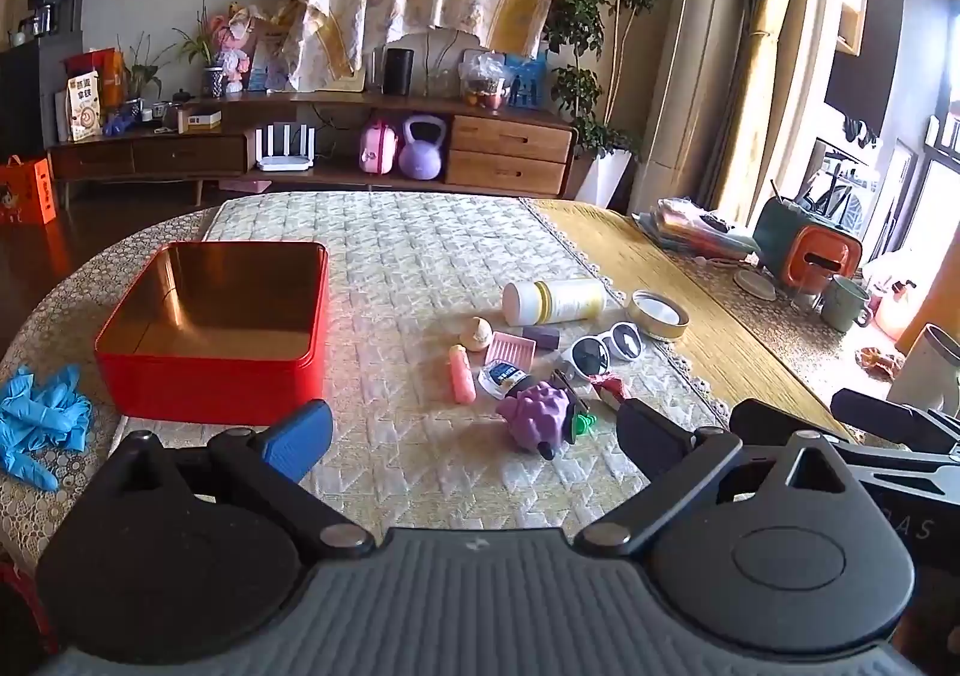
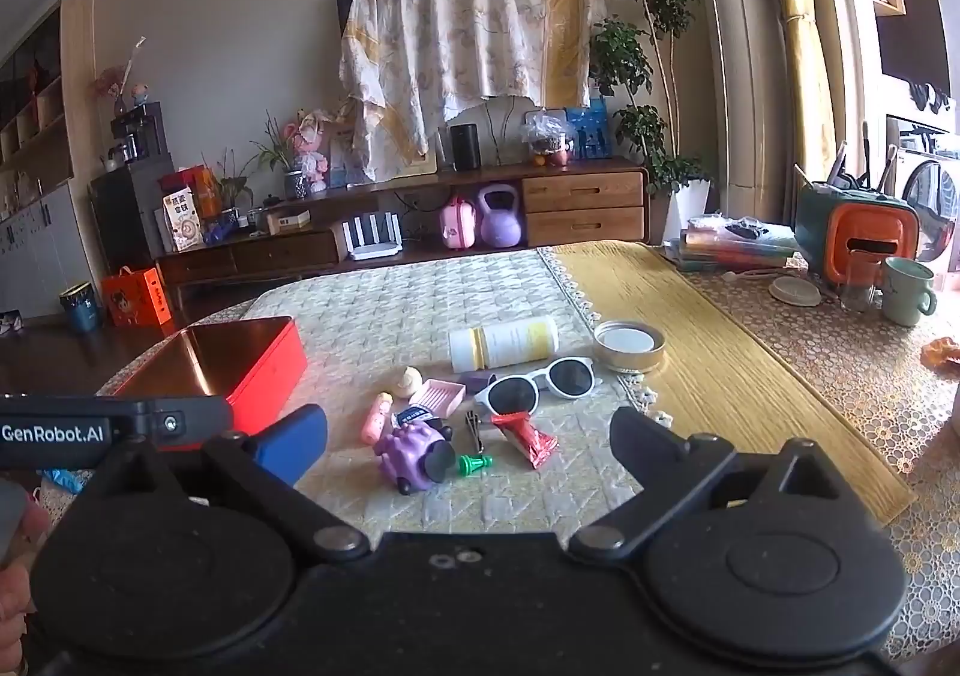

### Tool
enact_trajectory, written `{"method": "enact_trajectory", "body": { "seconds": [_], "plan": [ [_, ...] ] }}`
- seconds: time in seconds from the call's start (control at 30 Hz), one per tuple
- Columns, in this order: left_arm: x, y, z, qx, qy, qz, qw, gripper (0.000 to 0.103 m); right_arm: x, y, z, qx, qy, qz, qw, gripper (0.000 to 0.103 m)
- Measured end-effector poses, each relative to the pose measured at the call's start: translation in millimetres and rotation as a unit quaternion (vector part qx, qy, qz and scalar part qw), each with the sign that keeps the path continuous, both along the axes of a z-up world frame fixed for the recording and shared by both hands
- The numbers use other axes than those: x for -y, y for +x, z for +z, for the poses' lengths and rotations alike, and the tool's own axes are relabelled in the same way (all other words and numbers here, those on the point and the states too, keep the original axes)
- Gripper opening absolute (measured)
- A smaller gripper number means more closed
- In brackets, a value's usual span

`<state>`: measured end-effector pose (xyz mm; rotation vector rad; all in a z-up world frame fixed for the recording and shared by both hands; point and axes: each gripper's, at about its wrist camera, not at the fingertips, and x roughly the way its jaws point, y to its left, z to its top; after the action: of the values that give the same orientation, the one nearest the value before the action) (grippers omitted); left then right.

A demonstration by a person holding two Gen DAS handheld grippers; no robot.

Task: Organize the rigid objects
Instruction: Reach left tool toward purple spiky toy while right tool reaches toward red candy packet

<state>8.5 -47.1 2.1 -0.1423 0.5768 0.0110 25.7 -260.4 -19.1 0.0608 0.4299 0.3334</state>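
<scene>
Both grippers stand wide apart at the jaws with nothing between them; the left gripper point(image 1: 474, 427) hovers over the quilted mat point(image 1: 390, 256), and the right gripper point(image 2: 468, 436) hangs just beside it, each with one blue pad and one black pad. Nearest the fingers lies one purple knobbly toy point(image 2: 411, 454), touching one small green piece point(image 2: 474, 463); beside these, one red wrapper point(image 2: 528, 436) and one dark clip point(image 2: 474, 427). Further out: one peach tube point(image 2: 377, 416), one small blue-labelled item point(image 2: 411, 415), one pink dish point(image 2: 443, 394), one cream figurine point(image 2: 408, 380), one purple block point(image 1: 540, 337), and one pair of white sunglasses point(image 2: 540, 382). Beyond them one white bottle point(image 2: 504, 343) lies on its side, near one round tin lid point(image 2: 630, 344) on the yellow runner point(image 2: 750, 376). Well apart to the left sits one open red tin box point(image 1: 210, 328), nothing visible in it; one heap of blue gloves point(image 1: 42, 418) lies beside it.
</scene>
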Motion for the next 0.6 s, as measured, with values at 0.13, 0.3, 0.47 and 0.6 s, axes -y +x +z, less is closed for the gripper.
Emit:
{"method": "enact_trajectory", "body": {
  "seconds": [0.13,0.3,0.47,0.6],
  "plan": [
    [-7.8,0.2,0.0,-0.007,-0.007,-0.001,0.9999,0.102,0.2,-0.1,0.6,0.000,-0.002,0.000,1.000,0.101],
    [-10.2,3.3,-3.6,-0.020,-0.015,-0.002,0.9997,0.102,-4.6,-0.7,1.0,0.000,-0.006,0.003,1.000,0.101],
    [-10.3,3.5,-4.8,-0.018,-0.014,-0.002,0.9997,0.102,-5.2,-0.3,0.8,0.001,-0.006,0.004,1.000,0.101],
    [-10.2,3.8,-3.8,-0.019,-0.013,-0.001,0.9997,0.102,-5.5,-0.5,0.8,0.000,-0.006,0.004,1.000,0.101]
  ]
}}
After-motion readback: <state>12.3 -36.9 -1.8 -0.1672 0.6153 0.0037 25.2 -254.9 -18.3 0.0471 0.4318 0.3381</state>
